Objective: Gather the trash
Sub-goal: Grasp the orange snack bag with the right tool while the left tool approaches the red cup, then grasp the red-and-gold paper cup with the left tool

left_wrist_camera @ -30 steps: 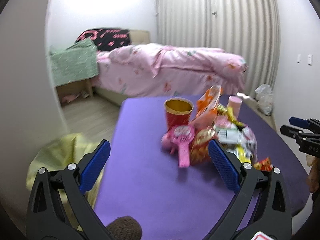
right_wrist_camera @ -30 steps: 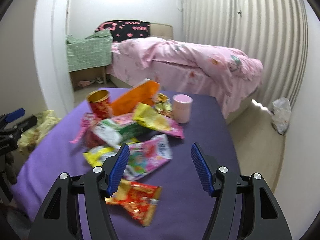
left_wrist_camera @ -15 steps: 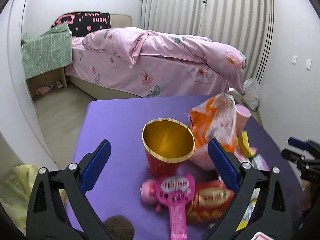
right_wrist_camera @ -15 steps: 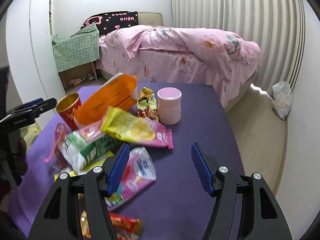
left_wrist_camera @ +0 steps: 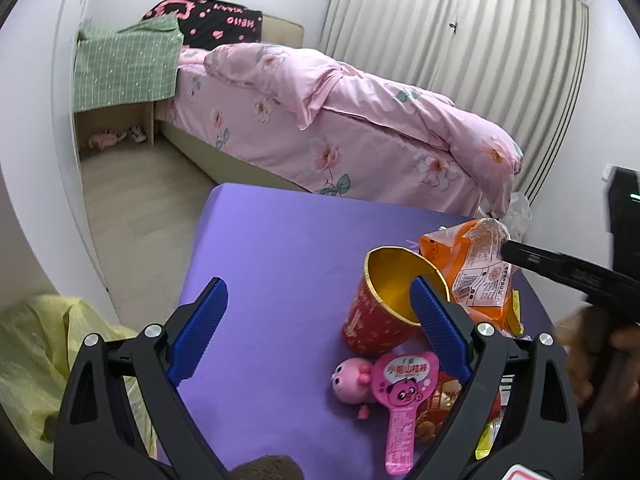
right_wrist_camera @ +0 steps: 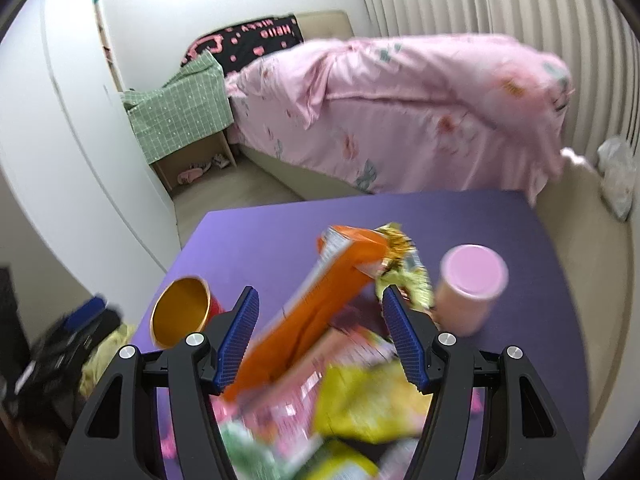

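Trash, an orange bag [right_wrist_camera: 320, 312] among wrappers [right_wrist_camera: 360, 404], lies heaped near the purple table's [left_wrist_camera: 272, 248] right edge, a red cup [left_wrist_camera: 380, 312] beside it. The right hand-held gripper [right_wrist_camera: 320, 340], wide open, has moved in from half a second ago and now straddles the bag, apparently ready to close. The left hand-held gripper [left_wrist_camera: 320, 328], also wide and empty, has slid left; the cup now sits at its right finger.

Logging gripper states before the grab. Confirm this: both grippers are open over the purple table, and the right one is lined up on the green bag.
Wrong in one respect: the bag is orange, not green. The right wrist view shows the right gripper open with the orange bag between its fingers. The left gripper is open over the purple table.
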`<state>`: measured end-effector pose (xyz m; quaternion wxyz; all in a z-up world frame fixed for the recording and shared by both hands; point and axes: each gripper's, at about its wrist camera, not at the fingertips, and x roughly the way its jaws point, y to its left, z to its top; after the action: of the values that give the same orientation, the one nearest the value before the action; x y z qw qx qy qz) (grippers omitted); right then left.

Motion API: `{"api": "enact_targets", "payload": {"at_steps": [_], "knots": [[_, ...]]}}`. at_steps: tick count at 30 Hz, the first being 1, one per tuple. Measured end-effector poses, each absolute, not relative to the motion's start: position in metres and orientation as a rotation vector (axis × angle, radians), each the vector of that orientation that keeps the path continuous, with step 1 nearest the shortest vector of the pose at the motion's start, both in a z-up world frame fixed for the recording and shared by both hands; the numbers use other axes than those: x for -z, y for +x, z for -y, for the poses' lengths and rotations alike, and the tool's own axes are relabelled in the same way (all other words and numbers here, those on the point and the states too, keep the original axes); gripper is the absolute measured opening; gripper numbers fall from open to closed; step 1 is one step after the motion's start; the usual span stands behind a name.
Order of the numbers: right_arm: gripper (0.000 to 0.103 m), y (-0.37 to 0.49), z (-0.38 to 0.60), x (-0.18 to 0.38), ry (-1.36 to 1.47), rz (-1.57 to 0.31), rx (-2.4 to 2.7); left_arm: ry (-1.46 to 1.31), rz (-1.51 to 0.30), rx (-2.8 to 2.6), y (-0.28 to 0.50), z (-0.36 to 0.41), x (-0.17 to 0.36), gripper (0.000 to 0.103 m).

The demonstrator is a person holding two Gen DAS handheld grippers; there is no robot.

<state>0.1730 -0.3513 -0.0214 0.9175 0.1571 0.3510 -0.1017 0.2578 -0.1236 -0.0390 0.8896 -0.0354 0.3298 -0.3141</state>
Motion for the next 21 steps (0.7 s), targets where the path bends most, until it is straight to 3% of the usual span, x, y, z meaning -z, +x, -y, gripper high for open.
{"api": "enact_targets", "payload": {"at_steps": [1, 2, 3, 6, 11, 21], "knots": [[0.059, 0.185, 0.352, 0.026, 0.326, -0.746, 0.212, -0.08, -0.691, 0.662, 0.258, 0.121, 0.04, 0.088], [0.045, 0.195, 0.353, 0.031, 0.323, -0.773, 0.213, -0.084, -0.697, 0.674, 0.259, 0.118, 0.041, 0.088], [0.023, 0.201, 0.353, 0.034, 0.323, -0.792, 0.195, -0.085, -0.698, 0.683, 0.26, 0.117, 0.041, 0.088], [0.01, 0.207, 0.357, 0.04, 0.349, -0.828, 0.127, -0.095, -0.703, 0.704, 0.261, 0.114, 0.043, 0.086], [0.005, 0.19, 0.354, 0.018, 0.275, -0.788, 0.12, -0.135, -0.748, 0.736, 0.272, 0.121, 0.049, 0.08], [0.004, 0.127, 0.362, -0.031, 0.189, -0.62, 0.207, -0.104, -0.82, 0.769, 0.286, 0.171, 0.051, 0.07]]}}
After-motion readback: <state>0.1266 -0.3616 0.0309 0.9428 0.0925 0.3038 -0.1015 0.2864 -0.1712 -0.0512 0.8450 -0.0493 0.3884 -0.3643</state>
